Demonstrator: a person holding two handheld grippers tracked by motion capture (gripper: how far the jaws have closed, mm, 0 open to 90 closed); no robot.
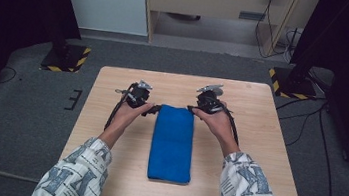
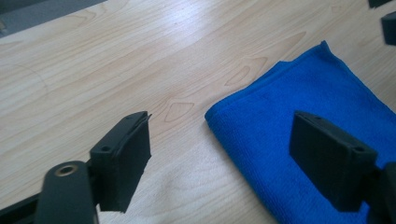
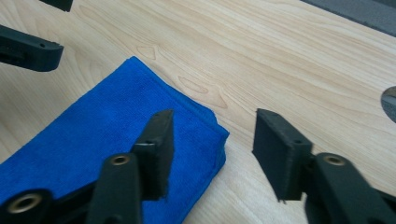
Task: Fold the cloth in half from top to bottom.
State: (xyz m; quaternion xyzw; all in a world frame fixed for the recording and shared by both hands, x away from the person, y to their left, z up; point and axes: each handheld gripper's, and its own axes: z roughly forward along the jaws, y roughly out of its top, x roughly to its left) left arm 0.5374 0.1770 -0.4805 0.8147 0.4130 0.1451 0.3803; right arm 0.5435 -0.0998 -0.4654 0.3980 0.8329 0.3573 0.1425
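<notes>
A folded blue microfibre towel lies on the light wooden desk, a long strip running from near the desk's near edge toward its middle, roughly centred between the left and right edges. Both hands work at the towel's far end.

The left claw sits at the far left corner of the towel. In the left gripper view its jaws stand wide apart — one over bare wood, the other over the blue cloth, with the towel's corner lying between them. The pads press on nothing, so this claw is open.

The right claw sits at the far right corner. In the right gripper view its jaws straddle that corner of the towel: one jaw above the cloth, the other above the desk just beside the folded edge. There is a clear gap between them — this claw is open too, gripping nothing.

The person's patterned sleeves come in over the near edge of the desk on either side of the towel.
</notes>
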